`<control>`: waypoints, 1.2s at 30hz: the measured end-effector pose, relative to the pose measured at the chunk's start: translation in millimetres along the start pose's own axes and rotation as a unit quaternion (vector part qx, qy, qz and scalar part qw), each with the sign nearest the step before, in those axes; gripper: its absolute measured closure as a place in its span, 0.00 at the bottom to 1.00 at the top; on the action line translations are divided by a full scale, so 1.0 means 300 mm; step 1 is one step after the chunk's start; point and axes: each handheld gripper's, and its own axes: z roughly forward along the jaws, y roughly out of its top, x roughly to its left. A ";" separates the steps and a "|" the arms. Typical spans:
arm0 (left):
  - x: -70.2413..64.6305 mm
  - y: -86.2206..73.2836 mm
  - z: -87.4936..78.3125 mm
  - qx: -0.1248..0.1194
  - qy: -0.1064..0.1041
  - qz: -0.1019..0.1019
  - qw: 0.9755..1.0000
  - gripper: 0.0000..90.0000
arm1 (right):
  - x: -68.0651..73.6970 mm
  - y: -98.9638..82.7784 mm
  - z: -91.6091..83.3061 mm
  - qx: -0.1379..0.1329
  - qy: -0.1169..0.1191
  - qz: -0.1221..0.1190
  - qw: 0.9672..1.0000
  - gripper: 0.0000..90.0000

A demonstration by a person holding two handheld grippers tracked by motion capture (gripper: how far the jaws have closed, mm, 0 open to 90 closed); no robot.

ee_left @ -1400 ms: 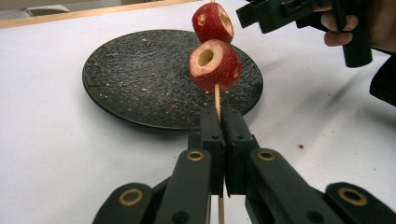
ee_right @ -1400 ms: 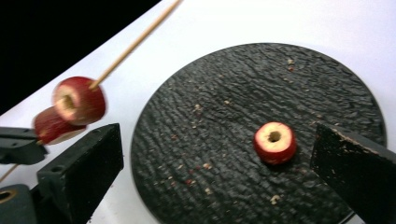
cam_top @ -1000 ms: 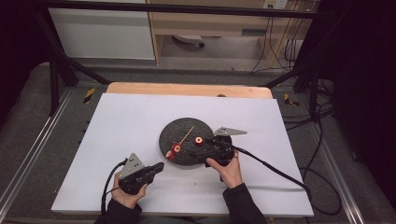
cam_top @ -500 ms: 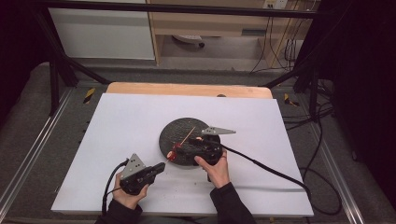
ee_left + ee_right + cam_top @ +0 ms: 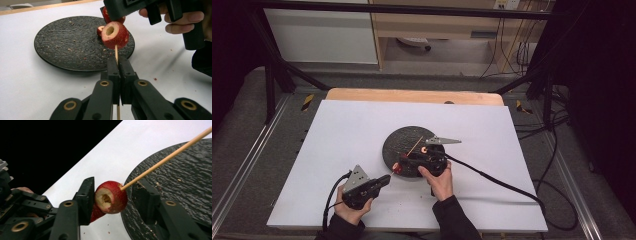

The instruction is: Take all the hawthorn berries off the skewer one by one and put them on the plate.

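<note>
Right gripper (image 5: 406,161) has slid from the plate's 3 o'clock edge toward its 6 o'clock rim, closing in on the left gripper (image 5: 384,180); the left one hasn't budged

High view: black plate (image 5: 399,140) mid-counter (image 5: 337,130). Left gripper sits off the plate at 7 o'clock, aimed at the rim, with a strawberry (image 5: 398,169) at its tip. A loose skewer (image 5: 414,146) lies across the plate toward 1 o'clock

Left gripper view: jaws clenched tight on a thin held skewer (image 5: 116,51) that runs up to 12 o'clock into the hollowed strawberry (image 5: 118,37), so the fruit is carried clear above the plate rim. Probably held steady as the fixed side of the job. Red of a second strawberry (image 5: 110,17) shows under the right gripper's body at 12 o'clock. A small scrap (image 5: 100,29) sits on the plate

Right gripper view: jaws have just been closing around the second strawberry (image 5: 111,197), which sits on the end of the loose skewer (image 5: 170,153). Pad at 9 o'clock touches it, pad at 3 o'clock looks a sliver off, so not gripping yet. Jaws straddle the fruit, not the stick, likely so it can be pulled off or pushed along. First strawberry peeks out at 7 o'clock (image 5: 96,214)
</note>
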 end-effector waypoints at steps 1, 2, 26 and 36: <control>-0.001 0.000 0.001 0.000 -0.001 -0.001 1.000 0.98 | 0.000 -0.001 0.001 0.001 0.002 0.001 1.000 0.64; -0.002 -0.001 0.002 0.001 -0.001 0.000 1.000 0.98 | -0.002 -0.001 0.002 0.002 0.004 0.000 1.000 0.65; -0.002 0.007 -0.016 -0.013 0.001 0.001 1.000 0.98 | -0.016 0.071 -0.046 -0.021 -0.012 0.001 1.000 0.69; -0.004 0.010 -0.021 -0.016 -0.002 0.003 1.000 0.98 | -0.036 0.130 -0.089 -0.033 -0.029 -0.005 0.999 0.69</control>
